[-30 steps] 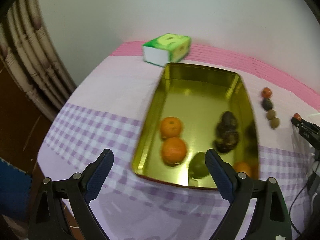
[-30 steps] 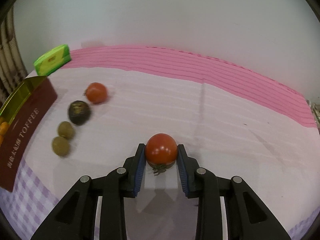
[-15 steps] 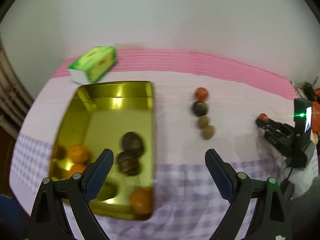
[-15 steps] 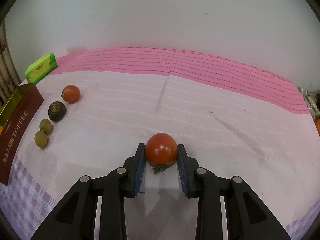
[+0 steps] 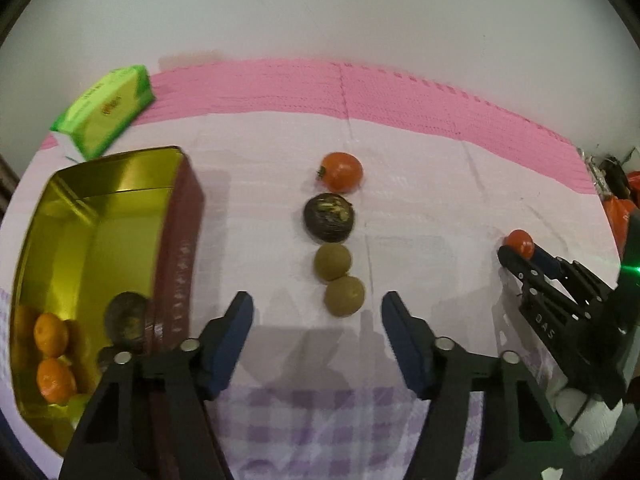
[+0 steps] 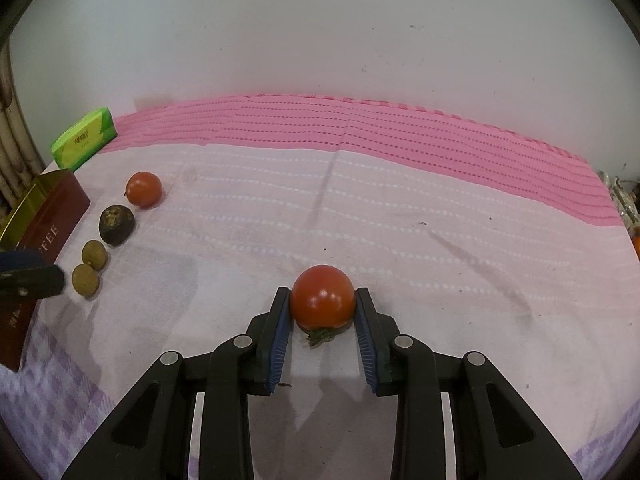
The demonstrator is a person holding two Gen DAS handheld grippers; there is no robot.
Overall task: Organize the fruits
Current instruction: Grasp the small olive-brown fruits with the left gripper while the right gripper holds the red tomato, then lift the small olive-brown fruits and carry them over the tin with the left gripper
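Tongs first: the right gripper [image 6: 322,312] is clamped on a red tomato [image 6: 322,298], both blue pads pressed to its sides, its green stalk end turned down toward the cloth. From the left wrist view the same gripper [image 5: 520,249] shows at the right edge with the tomato [image 5: 519,242] at its tip, close over the tablecloth [image 5: 440,184]; whether the fruit touches the cloth cannot be told.

Left gripper [image 5: 316,314] has just been closing its jaws and now stands half apart, holding nothing; no fruit lies between the pads. Just ahead of its gap sits the nearest longan [image 5: 344,295], touching a second longan [image 5: 332,261] behind it. Beyond these, in one line running away from the camera, come a dark round fruit with a split top [image 5: 329,218] and a second tomato [image 5: 341,172], each just beside the next.

Left of that row stands an open gold tin [image 5: 120,176] with dark red outer walls. In its near end lie two small oranges [image 5: 51,334] [image 5: 55,381], a dark fruit [image 5: 127,316] against the right wall, and something pale green low in the corner, too blurred to name. Behind the tin a green tissue pack [image 5: 106,110] rests on the pink band of the cloth, near the white wall [image 5: 320,12].
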